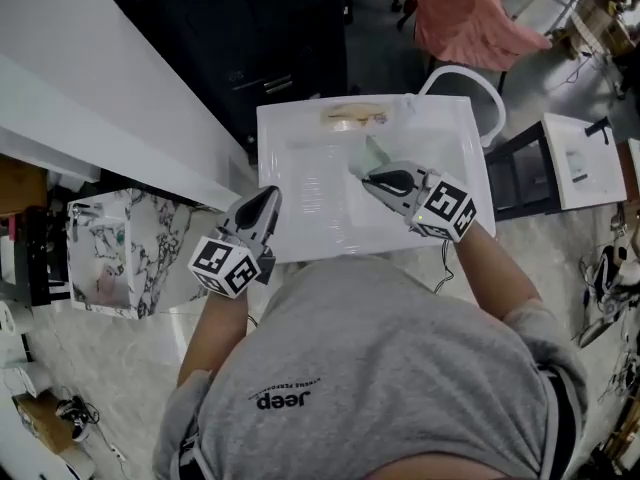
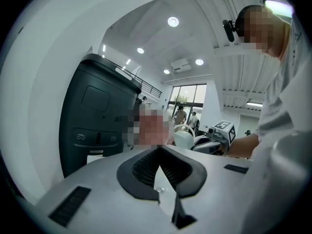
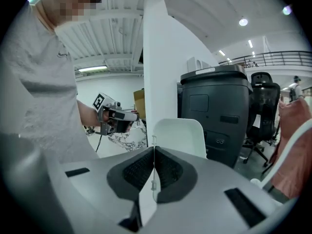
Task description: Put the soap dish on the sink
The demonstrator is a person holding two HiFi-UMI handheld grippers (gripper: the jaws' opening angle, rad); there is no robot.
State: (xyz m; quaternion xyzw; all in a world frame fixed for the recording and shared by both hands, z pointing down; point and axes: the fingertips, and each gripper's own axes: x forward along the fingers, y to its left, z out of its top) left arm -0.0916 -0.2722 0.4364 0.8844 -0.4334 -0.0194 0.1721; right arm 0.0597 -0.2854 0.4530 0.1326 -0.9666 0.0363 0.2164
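Soap dish (image 3: 178, 136), white, hangs tilted over the sink (image 1: 285, 128) basin, toward its back edge, 1 thin rim pinched in the clenched right claw (image 1: 366, 176). Left claw (image 1: 268, 200) is clenched on nothing at the sink's front-left corner.

White rectangular ceramic sink (image 1: 300, 128) lies central, with a brass-toned fitting (image 1: 352, 116) on its far rim. Right gripper (image 1: 365, 176) sits over the basin, its tips at a pale, flat soap dish (image 1: 376, 154). Left gripper (image 1: 268, 197) hangs at the sink's near-left corner. Marble-patterned box (image 1: 110, 253) stands further left, apart.
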